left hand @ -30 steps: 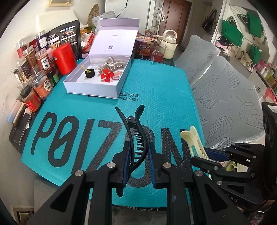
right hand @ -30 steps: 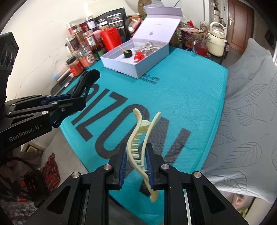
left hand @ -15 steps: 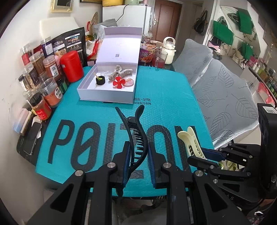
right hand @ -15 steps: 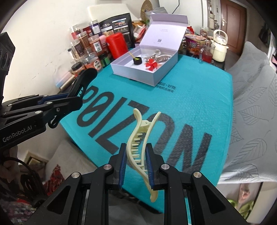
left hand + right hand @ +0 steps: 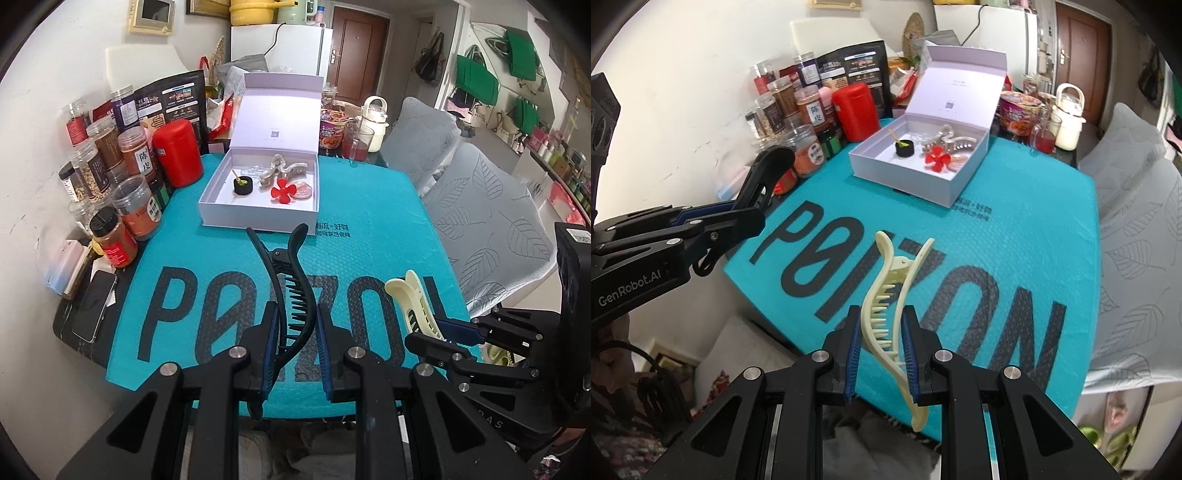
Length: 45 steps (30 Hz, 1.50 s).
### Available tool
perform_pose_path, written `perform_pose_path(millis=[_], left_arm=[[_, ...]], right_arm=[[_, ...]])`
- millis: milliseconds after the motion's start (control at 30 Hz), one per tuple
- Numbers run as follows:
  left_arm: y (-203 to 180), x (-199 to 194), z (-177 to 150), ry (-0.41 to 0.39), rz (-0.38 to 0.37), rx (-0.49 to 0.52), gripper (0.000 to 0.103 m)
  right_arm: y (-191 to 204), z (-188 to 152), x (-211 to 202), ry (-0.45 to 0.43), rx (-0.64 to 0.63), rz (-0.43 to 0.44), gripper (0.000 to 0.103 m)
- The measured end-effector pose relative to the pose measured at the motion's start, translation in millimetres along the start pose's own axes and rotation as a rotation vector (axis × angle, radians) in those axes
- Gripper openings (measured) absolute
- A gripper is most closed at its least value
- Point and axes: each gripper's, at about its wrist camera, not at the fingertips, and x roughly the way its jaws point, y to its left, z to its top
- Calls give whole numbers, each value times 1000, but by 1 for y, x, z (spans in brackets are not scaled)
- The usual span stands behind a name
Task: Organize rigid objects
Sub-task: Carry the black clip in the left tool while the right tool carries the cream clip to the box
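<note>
My left gripper [image 5: 295, 325] is shut on a black hair claw clip [image 5: 286, 280], held upright above the near edge of the teal mat [image 5: 369, 221]. My right gripper [image 5: 879, 332] is shut on a cream hair claw clip [image 5: 886, 295], also above the mat's near edge. In the left wrist view the cream hair claw clip [image 5: 413, 306] shows at the right, in the right gripper [image 5: 439, 332]. In the right wrist view the left gripper [image 5: 753, 214] shows at the left, with the black clip [image 5: 768, 166] sticking out of it. An open white box [image 5: 258, 192] at the mat's far end holds a beige claw clip [image 5: 280, 171], a red flower clip [image 5: 284, 190] and a black cup [image 5: 242, 184].
Spice jars [image 5: 122, 192] and a red canister [image 5: 177, 151] line the wall at the left. A phone [image 5: 92, 310] lies at the table's left edge. A noodle cup, a glass of red drink [image 5: 356, 146] and a cream kettle stand behind the box. Grey cushioned chairs [image 5: 491, 221] sit at the right.
Both grippers have drawn back towards me and risen a little with their clips still held; the box and the mat now look farther away and more of the table shows.
</note>
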Motion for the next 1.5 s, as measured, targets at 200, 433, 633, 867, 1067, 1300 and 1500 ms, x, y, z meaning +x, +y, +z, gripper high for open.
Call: perform_pose_path(millis=[200,433,633,867,1067,1300,1500], left_arm=[[12,7,17,-19,-4,-3,20],[28,26,51,-44,-2,4,20],[40,50,79,-36,-26,27,20],[49,74,103,-19,-42,58,20],[61,91,119,2,-47,64,20],[74,109,137,21,-43,73,20],[82,127,150,37,-48,66,20]], right_arm=[[3,15,7,-15,-14,-4,21],[-4,46,25,-26,-18,0,21],[-8,74,37,-41,-36,-21,21],[-12,102,55,-42,-33,-40,21],[-17,123,74,-28,-7,-32,21],[-20,146,92,-36,-7,-29,21],[-29,164,110,-27,7,-32,21]])
